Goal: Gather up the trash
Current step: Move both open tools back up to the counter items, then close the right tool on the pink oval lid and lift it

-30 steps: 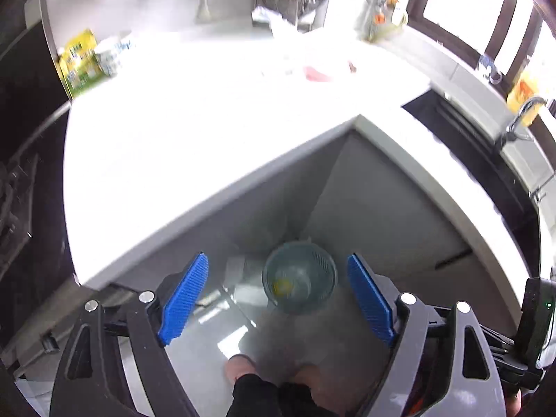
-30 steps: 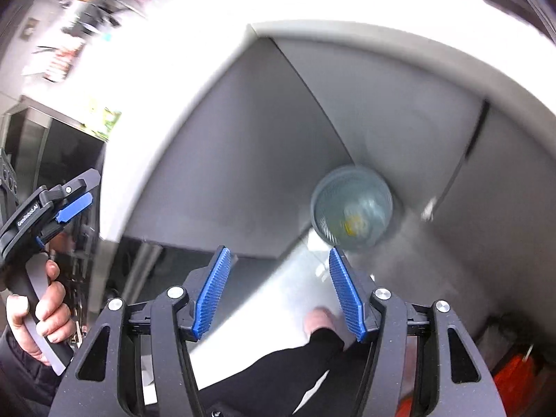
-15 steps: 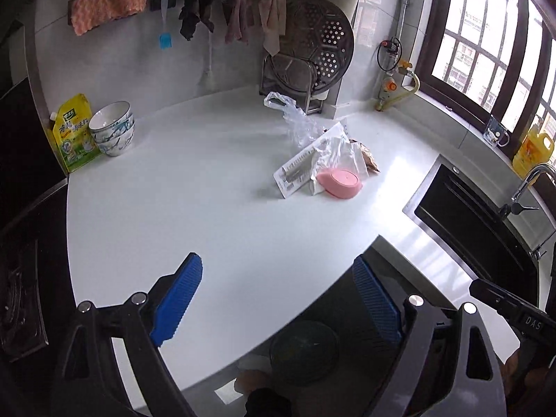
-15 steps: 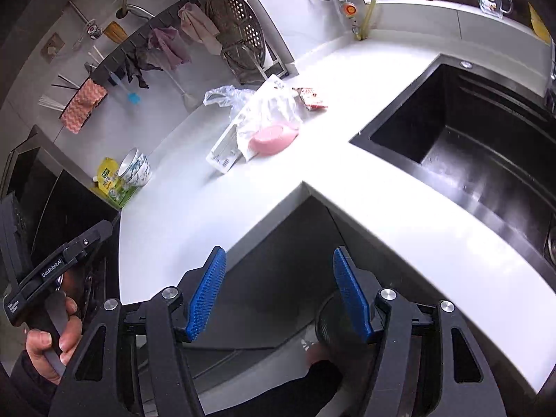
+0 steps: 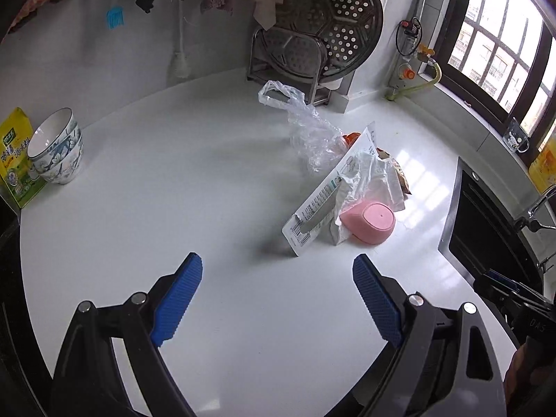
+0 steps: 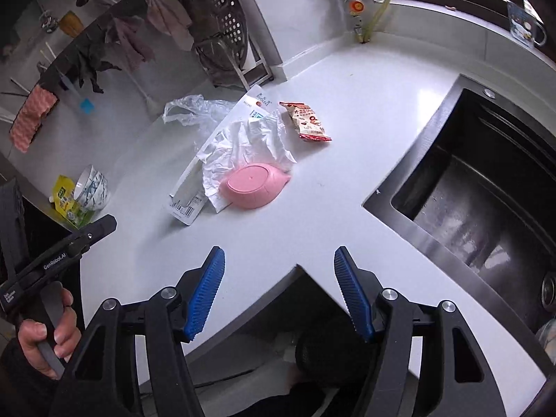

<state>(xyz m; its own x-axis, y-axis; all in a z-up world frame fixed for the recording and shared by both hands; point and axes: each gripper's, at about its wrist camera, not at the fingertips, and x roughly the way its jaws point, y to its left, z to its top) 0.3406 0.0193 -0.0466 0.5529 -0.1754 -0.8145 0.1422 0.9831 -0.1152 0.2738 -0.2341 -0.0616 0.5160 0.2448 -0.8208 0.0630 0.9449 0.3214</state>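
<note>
Trash lies in a pile on the white counter [image 5: 173, 208]: a clear plastic bag [image 5: 309, 132], a white packaging card [image 5: 323, 198], crumpled white wrap [image 6: 243, 146], a snack wrapper [image 6: 307, 121] and an overturned pink bowl [image 5: 370, 222], also in the right wrist view [image 6: 252, 184]. My left gripper [image 5: 278, 299] is open and empty, above the counter short of the pile. My right gripper [image 6: 278, 288] is open and empty, above the counter's inner corner. The dark bin [image 6: 330, 351] shows on the floor below that corner.
A black sink [image 6: 486, 180] is at the right. Stacked patterned bowls [image 5: 57, 147] and a yellow pouch [image 5: 15, 160] stand at the far left. A steamer rack [image 5: 312, 34] leans on the back wall, with cloths hanging above.
Both grippers have risen from over the floor bin to above the counter and now face the trash pile. Both stayed open and empty.
</note>
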